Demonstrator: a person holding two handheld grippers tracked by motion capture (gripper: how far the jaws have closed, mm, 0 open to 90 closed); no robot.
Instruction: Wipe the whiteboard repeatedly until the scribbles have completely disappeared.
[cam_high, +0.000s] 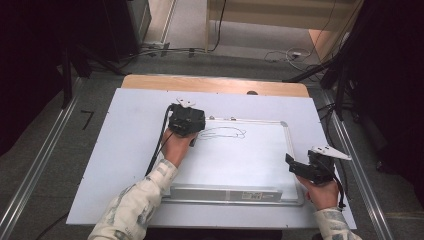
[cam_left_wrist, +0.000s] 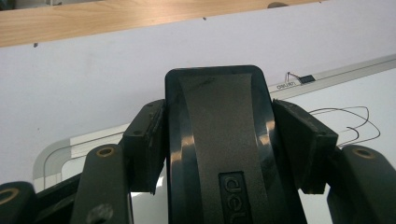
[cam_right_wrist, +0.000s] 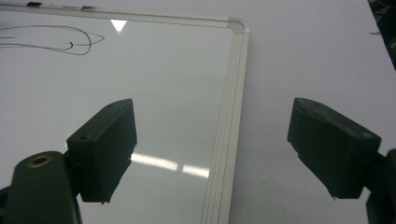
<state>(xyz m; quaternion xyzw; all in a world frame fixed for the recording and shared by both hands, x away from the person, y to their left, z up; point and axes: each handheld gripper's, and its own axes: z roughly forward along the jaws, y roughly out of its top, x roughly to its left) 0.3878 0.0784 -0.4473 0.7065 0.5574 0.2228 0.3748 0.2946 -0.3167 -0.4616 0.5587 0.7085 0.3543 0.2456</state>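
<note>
My left gripper (cam_left_wrist: 229, 140) is clamped on a black whiteboard eraser (cam_left_wrist: 219, 140); both pads (cam_left_wrist: 149, 140) press flat against its sides, and the eraser stands up between them with its back facing my camera. From the high view that gripper (cam_high: 186, 120) sits over the upper left part of the whiteboard (cam_high: 240, 160), right beside the thin black scribble (cam_high: 225, 132). My right gripper (cam_right_wrist: 212, 149) is released, jaws spread wide with nothing between them, straddling the board's right frame edge (cam_right_wrist: 231, 116) near the corner; in the high view it (cam_high: 295, 167) hovers at the board's right side. The eraser's back reads "deli" in raised letters (cam_left_wrist: 231, 191), and the same brand mark sits on the board's top rail (cam_left_wrist: 286, 85).
</note>
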